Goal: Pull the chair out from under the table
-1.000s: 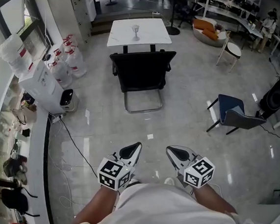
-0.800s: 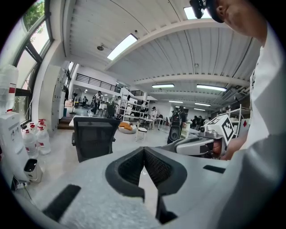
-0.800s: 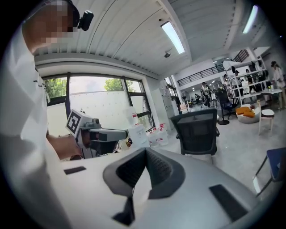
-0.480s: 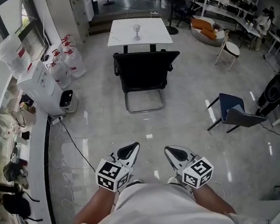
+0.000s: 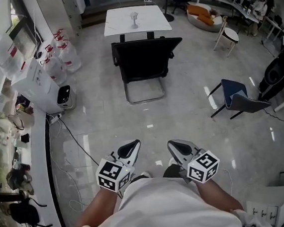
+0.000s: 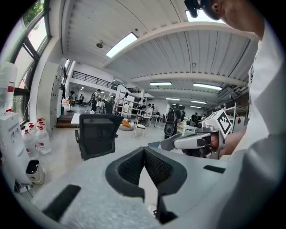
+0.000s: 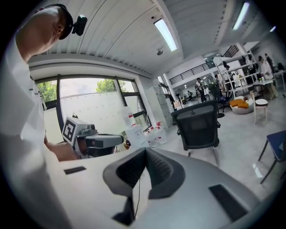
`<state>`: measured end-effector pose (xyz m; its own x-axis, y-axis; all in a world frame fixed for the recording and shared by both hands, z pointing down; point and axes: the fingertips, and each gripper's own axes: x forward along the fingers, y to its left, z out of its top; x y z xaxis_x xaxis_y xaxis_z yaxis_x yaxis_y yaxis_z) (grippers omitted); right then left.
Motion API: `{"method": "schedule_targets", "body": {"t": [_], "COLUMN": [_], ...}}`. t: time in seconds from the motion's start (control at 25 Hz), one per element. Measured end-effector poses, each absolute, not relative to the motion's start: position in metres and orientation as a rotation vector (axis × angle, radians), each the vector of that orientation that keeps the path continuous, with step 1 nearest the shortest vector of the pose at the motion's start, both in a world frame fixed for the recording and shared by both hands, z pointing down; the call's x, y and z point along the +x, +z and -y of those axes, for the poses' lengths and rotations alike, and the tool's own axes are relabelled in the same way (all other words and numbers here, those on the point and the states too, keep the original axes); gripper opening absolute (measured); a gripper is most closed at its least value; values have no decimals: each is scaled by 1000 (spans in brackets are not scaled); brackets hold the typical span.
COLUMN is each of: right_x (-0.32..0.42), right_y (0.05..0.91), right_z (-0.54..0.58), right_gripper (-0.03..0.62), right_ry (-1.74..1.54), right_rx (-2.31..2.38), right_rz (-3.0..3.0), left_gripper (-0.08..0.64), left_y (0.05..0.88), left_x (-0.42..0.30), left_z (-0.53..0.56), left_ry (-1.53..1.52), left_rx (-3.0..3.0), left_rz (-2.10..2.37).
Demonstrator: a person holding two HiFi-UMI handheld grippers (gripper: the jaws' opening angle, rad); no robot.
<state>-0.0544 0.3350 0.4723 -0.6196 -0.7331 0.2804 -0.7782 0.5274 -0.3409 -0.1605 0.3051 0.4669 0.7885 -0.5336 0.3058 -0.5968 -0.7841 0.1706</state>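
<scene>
While the person's white shirt [image 5: 163, 208] fills the bottom of the head view, the left gripper [image 5: 130, 149] and the right gripper [image 5: 177, 146] are held out side by side just ahead of it, pointing forward. Each has its jaws pressed together on nothing, exactly as a second ago. Between them a dark shoe [image 5: 170, 171] now shows on the glossy floor [image 5: 107, 119] (it was barely visible before). A thin cable [image 5: 74, 137] trails across the floor on the left. A blue chair [image 5: 236, 101] stands off to the right and has slid a little up the frame. Farther ahead, well apart from both grippers, the black chair [image 5: 144, 60] stands with its mesh back toward the person. It is drawn up against the near edge of the white table [image 5: 118, 25] and untouched. Chair and table sit higher in the view than they did, as does the white dispenser [image 5: 31, 83] at left. A glass [image 5: 134, 19] stands on the tabletop.
</scene>
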Motion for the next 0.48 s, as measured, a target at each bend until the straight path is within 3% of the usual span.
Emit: {"method": "schedule_targets", "body": {"t": [0.48], "right_x": [-43], "right_y": [466], "right_z": [-293], "right_gripper": [5], "right_ry": [566], "right_rx": [1356], "right_rz": [2640], "left_gripper": [8], "left_y": [469], "left_x": [-143], "left_z": [-267], "left_ry": [341], "left_rx": [2735], "left_rz": [851]}}
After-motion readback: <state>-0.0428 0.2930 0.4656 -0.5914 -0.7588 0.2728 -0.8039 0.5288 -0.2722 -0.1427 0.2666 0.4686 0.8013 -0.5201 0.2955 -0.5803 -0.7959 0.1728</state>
